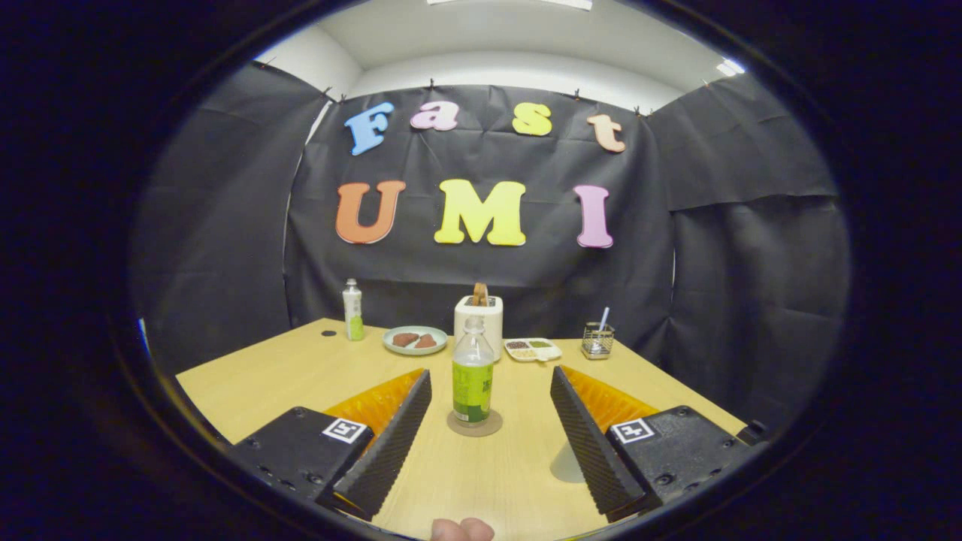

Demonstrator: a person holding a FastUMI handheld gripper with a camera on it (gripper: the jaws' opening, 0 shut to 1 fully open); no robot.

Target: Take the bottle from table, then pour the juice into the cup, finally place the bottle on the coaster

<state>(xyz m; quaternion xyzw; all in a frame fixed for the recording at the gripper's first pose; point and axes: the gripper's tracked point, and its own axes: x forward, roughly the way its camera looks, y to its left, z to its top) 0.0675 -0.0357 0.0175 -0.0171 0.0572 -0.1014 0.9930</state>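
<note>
Bottle (473, 372) stands upright on the coaster (474, 425), between and just beyond the spread, empty gripper (487, 387) fingers. Any sideways drift could let a finger clip and topple it.

Tongs (488, 391) with black ribbed pads (391, 443), orange backing, black screwed housings, square black-and-white marker tags

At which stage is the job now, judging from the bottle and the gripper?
The bottle already stands upright on the coaster, so the last step looks done. The gripper is open, its fingers either side of the bottle without touching. Whether the juice was poured cannot be told.
</note>
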